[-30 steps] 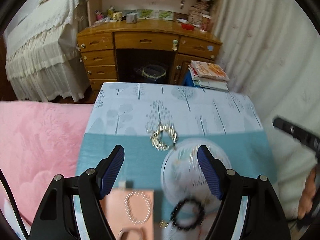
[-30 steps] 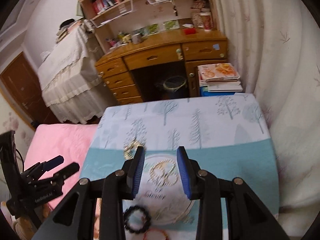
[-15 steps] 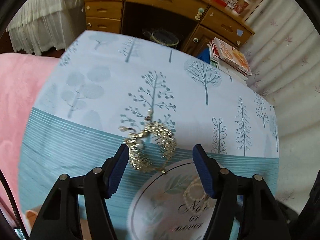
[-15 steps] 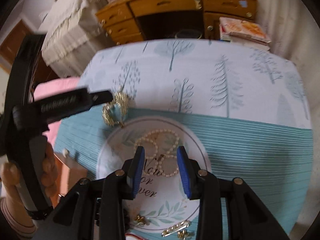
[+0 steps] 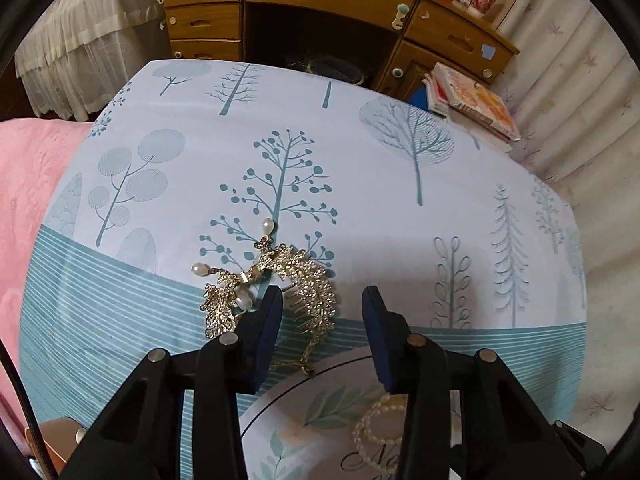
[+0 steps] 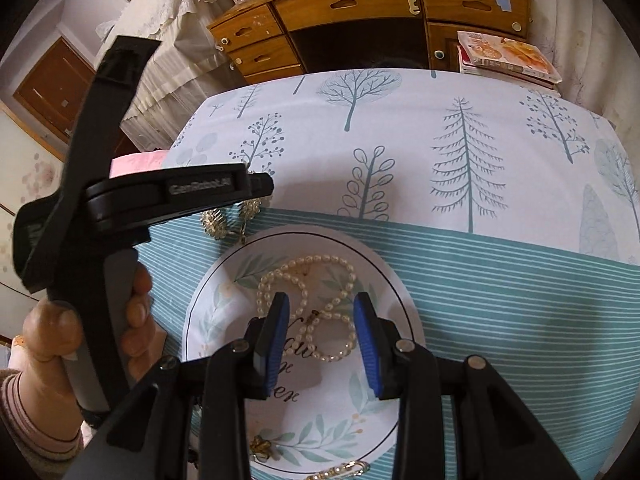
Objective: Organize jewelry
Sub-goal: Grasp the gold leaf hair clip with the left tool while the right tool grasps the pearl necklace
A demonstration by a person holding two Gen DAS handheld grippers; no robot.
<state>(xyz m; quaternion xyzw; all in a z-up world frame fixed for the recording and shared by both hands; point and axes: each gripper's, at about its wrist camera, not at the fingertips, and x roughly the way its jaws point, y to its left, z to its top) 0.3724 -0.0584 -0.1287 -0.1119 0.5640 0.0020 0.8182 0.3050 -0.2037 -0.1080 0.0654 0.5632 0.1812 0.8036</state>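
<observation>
Left gripper (image 5: 322, 320), jaws closing, straddles the gold hair comb (image 5: 308, 292).

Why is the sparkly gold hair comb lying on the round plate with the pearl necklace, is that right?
Not quite. The sparkly gold hair comb lies on the tree-print tablecloth, just beyond the round plate's rim, not on it. Only the pearl necklace is on the plate. The left wrist view shows this.

A wooden desk (image 5: 328, 4) stands far; books (image 5: 472, 104) far right, a pink blanket (image 5: 28, 184) left, a curtain (image 5: 580, 80) right.
</observation>
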